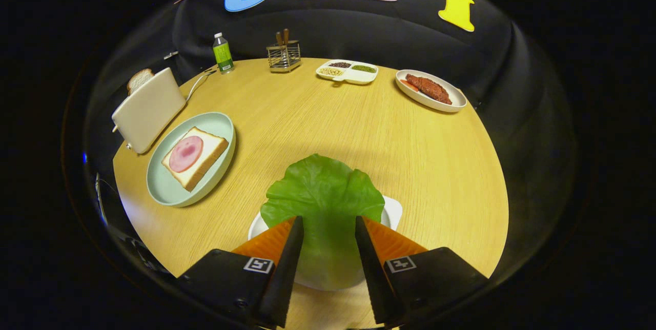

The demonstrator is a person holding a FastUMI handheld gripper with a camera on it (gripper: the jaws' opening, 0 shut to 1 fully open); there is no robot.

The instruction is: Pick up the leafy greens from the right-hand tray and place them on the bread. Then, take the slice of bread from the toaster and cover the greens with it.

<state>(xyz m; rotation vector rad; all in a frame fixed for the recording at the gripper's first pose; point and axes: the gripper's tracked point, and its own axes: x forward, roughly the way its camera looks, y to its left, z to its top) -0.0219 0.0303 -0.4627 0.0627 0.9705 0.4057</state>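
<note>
Over the white tray [393,210], jaws parted around the leafy greens [323,194], contact unclear, bread [197,158] well apart

A round wooden table [318,115] fills the scene. At its far edge stands a wire utensil holder [283,56] with wooden handles poking up. Just left of the holder is a small bottle with a green label [222,54]. To the holder's right lies a white divided dish [347,71] holding three kinds of beans or grains. Further right of the holder, a white oval plate [431,92] carries reddish-brown meat.
</note>
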